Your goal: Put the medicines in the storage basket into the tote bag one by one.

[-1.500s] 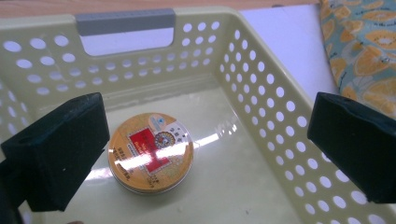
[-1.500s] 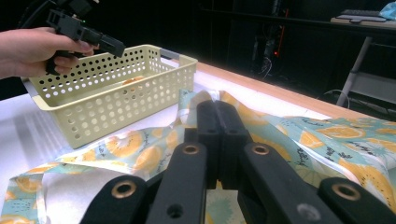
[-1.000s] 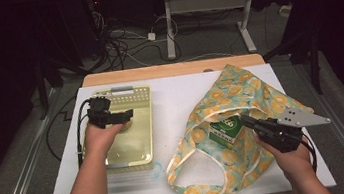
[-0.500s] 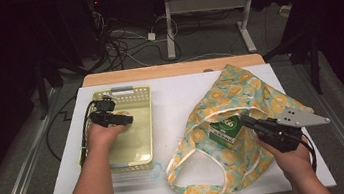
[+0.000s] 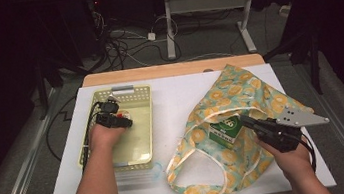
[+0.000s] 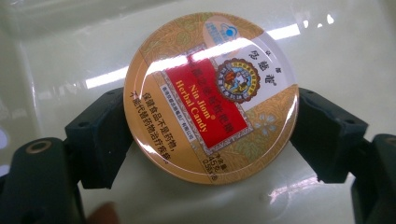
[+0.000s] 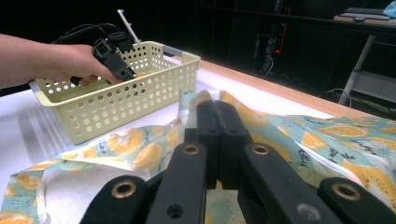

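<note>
Left gripper [image 6: 205, 135] pinching the tin [image 6: 211, 97], low inside the basket [image 5: 137, 94] by the table's left edge. Right gripper [image 7: 215, 122] pressed together over the bag [image 5: 255, 91]. Likely mid-lift; next, carry toward bag.

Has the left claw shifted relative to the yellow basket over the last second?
Yes. The left claw has come back from the far end of the yellow basket toward the person's side, and it holds a candy tin.
</note>
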A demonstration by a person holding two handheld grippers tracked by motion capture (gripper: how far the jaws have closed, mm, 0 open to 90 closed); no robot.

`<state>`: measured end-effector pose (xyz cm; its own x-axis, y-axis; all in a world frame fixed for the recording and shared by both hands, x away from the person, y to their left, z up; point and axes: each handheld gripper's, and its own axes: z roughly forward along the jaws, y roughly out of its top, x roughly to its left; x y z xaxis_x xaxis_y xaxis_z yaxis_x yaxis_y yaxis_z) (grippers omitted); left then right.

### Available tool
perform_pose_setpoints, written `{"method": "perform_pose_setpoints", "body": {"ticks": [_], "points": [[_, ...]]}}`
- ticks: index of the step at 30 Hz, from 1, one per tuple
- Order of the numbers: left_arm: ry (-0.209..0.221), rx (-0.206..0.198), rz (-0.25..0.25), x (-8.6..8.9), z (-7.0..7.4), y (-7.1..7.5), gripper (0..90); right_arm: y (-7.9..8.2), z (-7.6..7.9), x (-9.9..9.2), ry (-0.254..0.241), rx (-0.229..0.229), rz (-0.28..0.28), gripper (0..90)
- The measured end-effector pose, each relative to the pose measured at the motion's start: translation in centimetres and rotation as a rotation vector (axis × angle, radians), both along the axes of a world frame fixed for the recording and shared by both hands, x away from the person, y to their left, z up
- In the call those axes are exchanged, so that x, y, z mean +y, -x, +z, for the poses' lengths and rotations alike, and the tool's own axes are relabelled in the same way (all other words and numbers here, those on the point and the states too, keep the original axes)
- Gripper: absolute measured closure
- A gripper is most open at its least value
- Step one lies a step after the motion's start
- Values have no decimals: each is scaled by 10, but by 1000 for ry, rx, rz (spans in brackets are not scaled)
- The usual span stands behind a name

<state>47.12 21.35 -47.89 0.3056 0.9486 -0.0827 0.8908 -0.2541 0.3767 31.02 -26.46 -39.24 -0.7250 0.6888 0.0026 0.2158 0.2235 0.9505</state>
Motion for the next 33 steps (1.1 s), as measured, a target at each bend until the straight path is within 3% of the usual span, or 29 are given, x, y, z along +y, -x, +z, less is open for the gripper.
{"method": "perform_pose_setpoints", "body": {"ticks": [3,7,15,23,33], "points": [[-8,2,-6,0,1,0,191,0,0,0,0,0,0,900],[-4,-32,-12,-1,8,3,192,0,0,0,-2,0,-2,900],[58,-128,-46,-7,30,19,192,1,2,0,-3,-6,0,900],[135,-235,-75,-16,50,44,192,2,3,1,-8,-9,1,900],[230,-315,-126,-28,68,79,192,5,5,3,-9,-7,6,900]]}}
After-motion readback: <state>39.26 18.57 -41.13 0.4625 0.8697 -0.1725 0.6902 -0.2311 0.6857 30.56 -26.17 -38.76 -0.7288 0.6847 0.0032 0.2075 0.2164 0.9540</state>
